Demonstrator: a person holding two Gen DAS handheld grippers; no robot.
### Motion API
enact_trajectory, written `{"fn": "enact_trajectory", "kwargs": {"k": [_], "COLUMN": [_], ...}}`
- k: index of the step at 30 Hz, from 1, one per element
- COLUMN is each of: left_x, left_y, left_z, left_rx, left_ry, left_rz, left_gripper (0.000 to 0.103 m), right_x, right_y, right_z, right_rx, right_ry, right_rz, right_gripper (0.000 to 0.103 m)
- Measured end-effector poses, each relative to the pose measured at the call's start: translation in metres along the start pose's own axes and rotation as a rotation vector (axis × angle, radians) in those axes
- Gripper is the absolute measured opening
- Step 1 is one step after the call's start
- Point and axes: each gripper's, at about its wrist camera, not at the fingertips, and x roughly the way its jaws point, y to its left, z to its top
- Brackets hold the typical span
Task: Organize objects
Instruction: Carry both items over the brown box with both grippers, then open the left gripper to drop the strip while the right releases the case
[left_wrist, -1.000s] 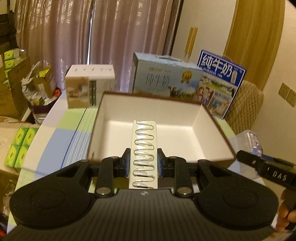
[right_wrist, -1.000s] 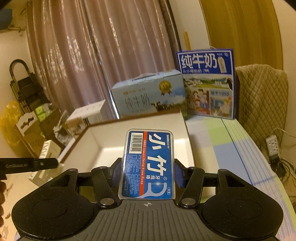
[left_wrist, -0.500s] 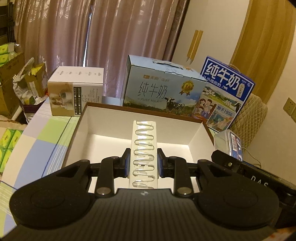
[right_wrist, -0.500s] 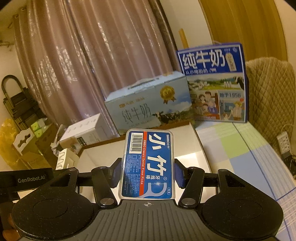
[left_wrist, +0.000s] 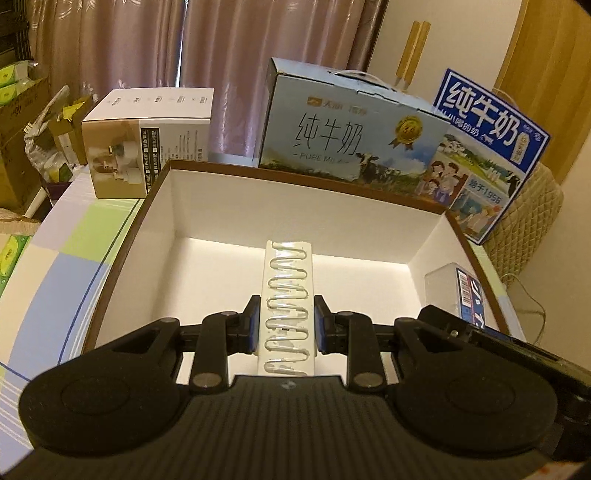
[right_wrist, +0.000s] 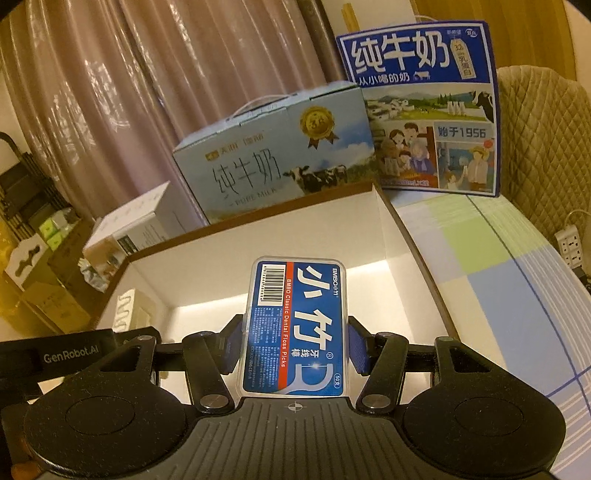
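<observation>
Left wrist view shows the left gripper (left_wrist: 285, 325) clamped on a white card of paper clips (left_wrist: 287, 295), held above the open white-lined box (left_wrist: 122, 236) on the checked tablecloth (left_wrist: 62, 258). Over at the box's right wall the clear floss-pick case (left_wrist: 458, 291) shows, with the other gripper's black body beside it. From the right wrist, the right gripper (right_wrist: 295, 347) has its blue pads (right_wrist: 356, 345) pressed on that case's sides — label up, above the box floor. Behind the box stand a pale milk carton (right_wrist: 269, 158), a blue milk carton (right_wrist: 424, 110) and a small white box (left_wrist: 147, 144).
</observation>
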Motion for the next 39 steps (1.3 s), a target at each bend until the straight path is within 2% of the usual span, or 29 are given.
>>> {"fn": "enact_trajectory", "kwargs": {"k": [9, 25, 32, 39], "left_x": [0.014, 0.042, 0.040, 0.033], "left_y": [-0.005, -0.010, -0.006, 0.000], "left_z": [0.006, -0.007, -0.004, 0.002], "left_rx": [0.029, 0.055, 0.055, 0.039], "left_ry": [-0.020, 0.047, 0.042, 0.043], "left_rz": [0.027, 0.038, 0.047, 0.046], "left_gripper": [0.024, 0.024, 0.033, 0.040], "right_x": [0.021, 0.030, 0.032, 0.032], "right_y": [0.003, -0.011, -0.012, -0.006], "right_z": [0.000, -0.002, -0.005, -0.005], "right_rx": [-0.025, -0.012, -0.010, -0.006], "right_ry": [0.034, 0.070, 0.086, 0.095], "right_rz": [-0.031, -0.060, -0.059, -0.019], "right_gripper": [0.053, 0.053, 0.053, 0.053]}}
